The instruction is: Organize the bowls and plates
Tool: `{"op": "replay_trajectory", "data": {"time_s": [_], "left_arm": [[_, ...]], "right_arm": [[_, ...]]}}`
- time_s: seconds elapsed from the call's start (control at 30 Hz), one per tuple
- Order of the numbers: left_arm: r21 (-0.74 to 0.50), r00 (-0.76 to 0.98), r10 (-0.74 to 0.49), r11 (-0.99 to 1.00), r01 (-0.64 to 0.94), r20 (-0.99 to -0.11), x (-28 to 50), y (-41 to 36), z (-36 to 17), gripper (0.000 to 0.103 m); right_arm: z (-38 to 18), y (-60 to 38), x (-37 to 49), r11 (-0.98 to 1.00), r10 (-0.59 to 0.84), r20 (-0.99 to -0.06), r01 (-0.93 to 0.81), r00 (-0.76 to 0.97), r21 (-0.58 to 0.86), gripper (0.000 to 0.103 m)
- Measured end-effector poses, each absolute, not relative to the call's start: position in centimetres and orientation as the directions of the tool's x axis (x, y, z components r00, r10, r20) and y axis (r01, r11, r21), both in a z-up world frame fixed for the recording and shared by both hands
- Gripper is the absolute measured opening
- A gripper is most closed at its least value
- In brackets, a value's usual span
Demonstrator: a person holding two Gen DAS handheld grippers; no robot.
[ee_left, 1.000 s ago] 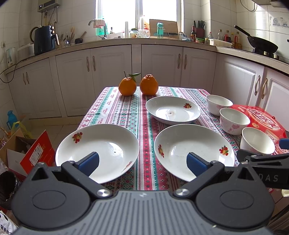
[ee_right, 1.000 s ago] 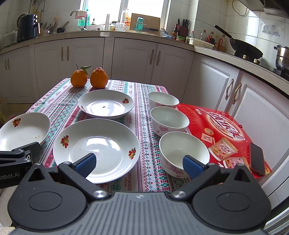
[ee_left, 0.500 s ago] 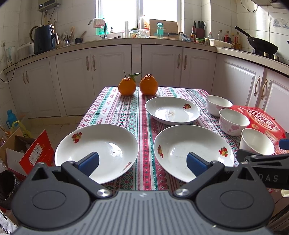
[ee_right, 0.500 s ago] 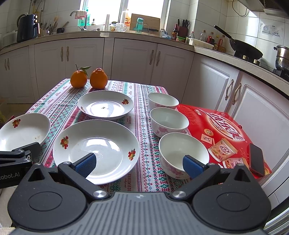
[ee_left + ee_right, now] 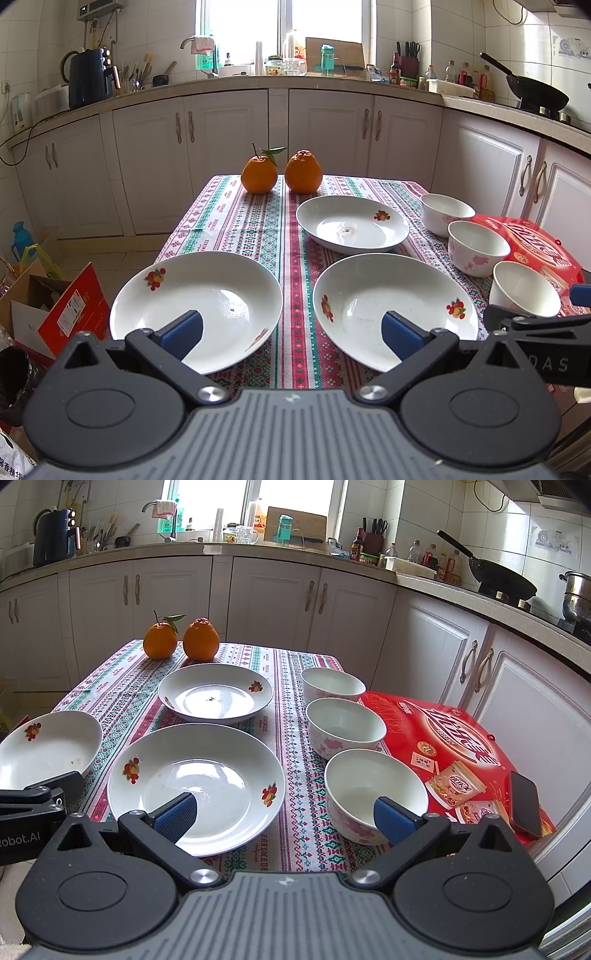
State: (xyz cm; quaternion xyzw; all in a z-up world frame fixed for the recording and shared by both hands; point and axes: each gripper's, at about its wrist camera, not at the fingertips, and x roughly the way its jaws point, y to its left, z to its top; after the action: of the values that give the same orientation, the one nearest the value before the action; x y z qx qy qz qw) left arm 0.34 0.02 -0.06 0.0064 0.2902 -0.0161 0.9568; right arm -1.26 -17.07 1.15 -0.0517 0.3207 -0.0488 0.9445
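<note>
Three white plates with fruit prints lie on the patterned tablecloth: a near left plate (image 5: 207,295), a near middle plate (image 5: 391,306) and a far plate (image 5: 351,225). Three white bowls with pink flowers stand in a row at the right: far bowl (image 5: 332,685), middle bowl (image 5: 345,725), near bowl (image 5: 369,786). My left gripper (image 5: 291,332) is open and empty, hovering at the table's near edge between the two near plates. My right gripper (image 5: 284,814) is open and empty, hovering between the near middle plate (image 5: 195,779) and the near bowl.
Two oranges (image 5: 280,173) stand at the table's far end. A red gift box (image 5: 454,746) lies on the right edge with a phone (image 5: 524,801) on it. Cardboard boxes (image 5: 55,306) sit on the floor at the left. Cabinets ring the room.
Both grippers have drifted very slightly; the plates and bowls have not moved.
</note>
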Motion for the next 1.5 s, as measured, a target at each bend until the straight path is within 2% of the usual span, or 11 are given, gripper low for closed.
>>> {"op": "replay_trajectory", "data": {"time_s": [1.0, 1.23, 1.5], "left_arm": [[-0.004, 0.832, -0.040, 0.999, 0.045, -0.553, 0.6, 0.6, 0.0, 0.102], [0.027, 0.838, -0.025, 0.999, 0.047, -0.544, 1.0, 2.2, 0.3, 0.102], [0.067, 0.799, 0.026, 0.998, 0.017, -0.600, 1.1, 6.5, -1.4, 0.102]], "right_arm": [[1.2, -16.5, -0.7, 0.989, -0.114, -0.596, 0.033, 0.795, -0.145, 0.103], [2.5, -16.0, 0.7, 0.982, -0.043, -0.554, -0.066, 0.831, -0.176, 0.103], [3.6, -15.5, 3.5, 0.963, 0.129, -0.558, -0.237, 0.820, -0.127, 0.103]]}}
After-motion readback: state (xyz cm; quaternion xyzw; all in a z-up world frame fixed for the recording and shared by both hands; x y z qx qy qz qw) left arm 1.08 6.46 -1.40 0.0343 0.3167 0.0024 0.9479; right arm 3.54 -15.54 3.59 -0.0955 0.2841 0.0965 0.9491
